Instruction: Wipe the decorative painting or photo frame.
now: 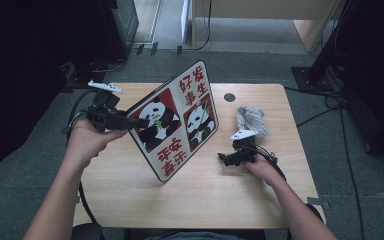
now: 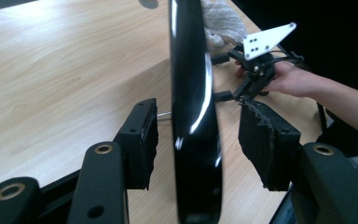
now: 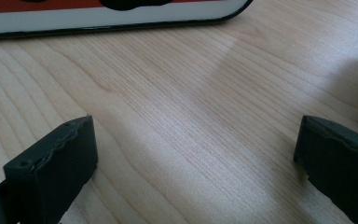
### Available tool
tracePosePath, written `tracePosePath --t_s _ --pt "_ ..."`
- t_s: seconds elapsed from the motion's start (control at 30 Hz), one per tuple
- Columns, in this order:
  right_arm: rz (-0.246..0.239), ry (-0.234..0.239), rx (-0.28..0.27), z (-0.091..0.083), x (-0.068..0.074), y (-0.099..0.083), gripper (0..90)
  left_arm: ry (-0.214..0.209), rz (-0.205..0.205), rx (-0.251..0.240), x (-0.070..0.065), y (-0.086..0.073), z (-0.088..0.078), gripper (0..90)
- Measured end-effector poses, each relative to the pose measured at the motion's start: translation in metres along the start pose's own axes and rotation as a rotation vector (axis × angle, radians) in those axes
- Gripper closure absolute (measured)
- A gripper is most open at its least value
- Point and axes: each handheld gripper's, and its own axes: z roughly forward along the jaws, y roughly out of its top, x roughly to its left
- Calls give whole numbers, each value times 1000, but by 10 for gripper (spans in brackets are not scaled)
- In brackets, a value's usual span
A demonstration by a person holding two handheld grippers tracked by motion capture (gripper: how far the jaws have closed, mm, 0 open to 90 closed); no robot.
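Panda board [image 1: 177, 120] with red Chinese characters — between left tool's [image 2: 198, 140] parted jaws, untouched — right tool [image 3: 196, 172] wide, empty

One panda board [image 1: 180, 117], one cloth [image 1: 251, 119], two grippers.

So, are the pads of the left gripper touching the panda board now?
Apart. In the left gripper view the panda board stands edge-on between the left gripper pads, and table wood shows through a gap on each side.

Panda board [image 3: 112, 14] cut off by the right gripper view's top edge.
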Motion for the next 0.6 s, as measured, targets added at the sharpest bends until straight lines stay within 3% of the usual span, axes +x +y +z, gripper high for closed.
tracePosePath --t_s 0.17,0.3,0.43,0.6 --pt "-5 5 0 0 0 0 0 -5 -16 -24 0 -20 5 468" --pt "-18 18 13 0 -2 2 0 17 4 -32 -3 -33 9 461" --pt "-17 23 26 -1 -3 3 19 2 28 -49 -4 -48 17 458" --pt "0 40 -16 -9 -5 9 53 -7 25 -55 -1 -67 26 449"
